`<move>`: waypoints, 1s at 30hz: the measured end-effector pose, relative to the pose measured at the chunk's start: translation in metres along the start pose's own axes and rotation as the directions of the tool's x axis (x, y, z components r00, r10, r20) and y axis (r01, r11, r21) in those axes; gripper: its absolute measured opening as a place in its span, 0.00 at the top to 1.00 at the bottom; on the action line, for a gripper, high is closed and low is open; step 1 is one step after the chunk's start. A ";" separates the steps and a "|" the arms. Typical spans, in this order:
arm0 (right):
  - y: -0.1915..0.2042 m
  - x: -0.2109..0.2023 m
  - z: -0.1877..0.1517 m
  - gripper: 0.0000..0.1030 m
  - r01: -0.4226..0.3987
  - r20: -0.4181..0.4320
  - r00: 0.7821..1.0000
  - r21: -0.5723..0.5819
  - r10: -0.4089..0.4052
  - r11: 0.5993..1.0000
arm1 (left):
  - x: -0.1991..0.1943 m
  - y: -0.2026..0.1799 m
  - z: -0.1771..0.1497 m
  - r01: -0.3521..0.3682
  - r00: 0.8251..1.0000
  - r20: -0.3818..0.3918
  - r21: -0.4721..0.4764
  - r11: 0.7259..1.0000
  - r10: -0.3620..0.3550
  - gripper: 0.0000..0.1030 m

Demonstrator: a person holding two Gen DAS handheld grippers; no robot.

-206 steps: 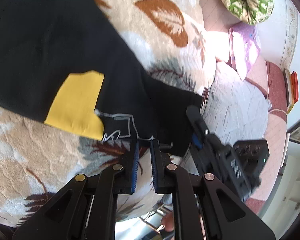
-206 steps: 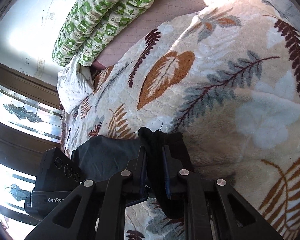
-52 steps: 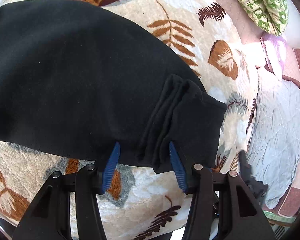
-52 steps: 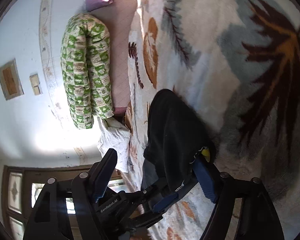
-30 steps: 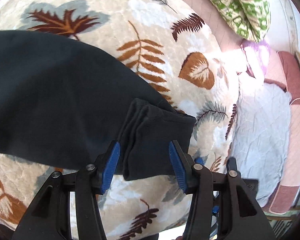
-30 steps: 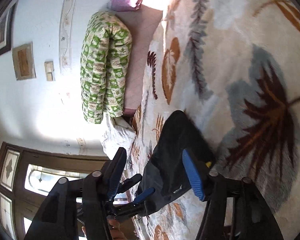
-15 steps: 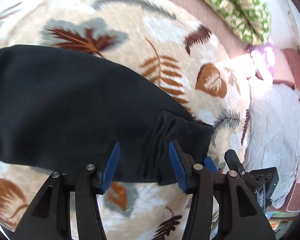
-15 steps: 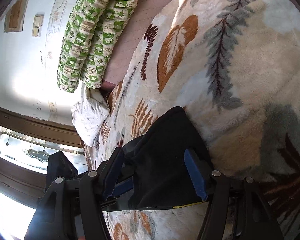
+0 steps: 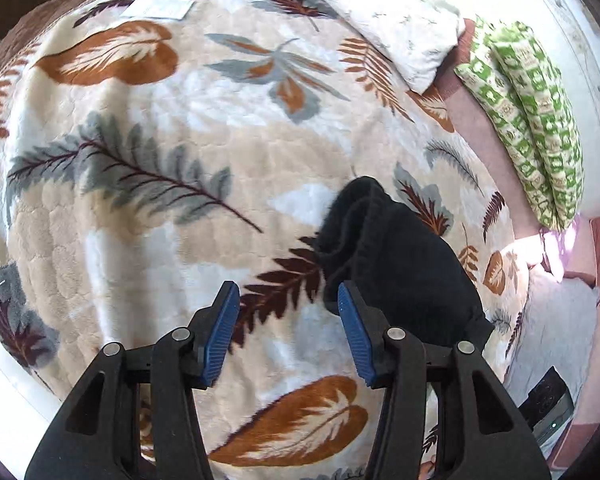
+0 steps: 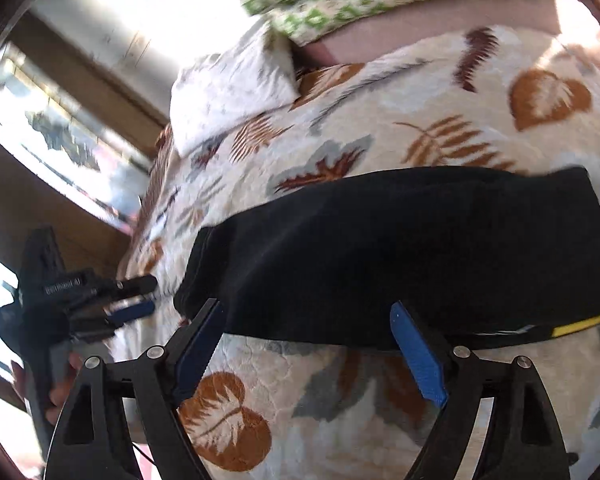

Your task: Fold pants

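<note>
The black pants (image 9: 400,264) lie folded into a thick band on the leaf-patterned blanket (image 9: 148,208). My left gripper (image 9: 288,332) stands open over bare blanket, the pants' bunched end just beyond its right pad. In the right wrist view the pants (image 10: 400,248) stretch across the frame, with a yellow strip (image 10: 584,322) at their right end. My right gripper (image 10: 308,352) is open and its jaws are opening wider; the pants' near edge lies between the fingertips, but the pads do not press on it. The left gripper (image 10: 148,296) shows at the left there, held by a hand (image 10: 58,394).
A green patterned bolster (image 9: 540,128) and a white pillow (image 9: 412,28) lie at the head of the bed. A pale grey quilt (image 9: 556,320) sits to the right. A wooden window frame (image 10: 100,92) borders the bed's far side.
My left gripper slid left off the pants' cuff end onto bare blanket. My right gripper rolled and drew back, so the pants now lie across its view, and its jaws spread wider.
</note>
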State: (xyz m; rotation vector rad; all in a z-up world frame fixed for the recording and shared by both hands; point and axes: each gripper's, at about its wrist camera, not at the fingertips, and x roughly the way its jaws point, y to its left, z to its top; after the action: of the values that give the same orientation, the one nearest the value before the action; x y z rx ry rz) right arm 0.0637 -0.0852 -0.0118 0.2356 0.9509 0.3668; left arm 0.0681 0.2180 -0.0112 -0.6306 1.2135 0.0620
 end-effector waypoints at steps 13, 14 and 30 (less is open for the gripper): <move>0.128 0.099 -0.021 0.06 0.257 -0.007 0.959 -0.400 -0.283 0.880 | 0.013 0.060 0.012 0.128 0.988 -0.077 -0.098 0.987 -0.136 0.52; 0.131 0.105 -0.020 0.06 0.272 -0.002 0.954 -0.402 -0.298 0.874 | 0.014 0.061 0.012 0.137 0.986 -0.079 -0.102 0.985 -0.145 0.52; 0.113 0.128 0.006 0.39 0.245 0.009 0.965 -0.380 -0.261 0.892 | 0.054 0.032 0.040 0.175 0.975 -0.122 -0.108 0.979 -0.188 0.39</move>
State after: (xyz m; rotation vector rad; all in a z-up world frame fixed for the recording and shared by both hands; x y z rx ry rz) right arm 0.1133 0.0701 -0.0636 -0.2507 0.9196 0.3077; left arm 0.1102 0.2483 -0.0641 -0.8393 1.2800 -0.0761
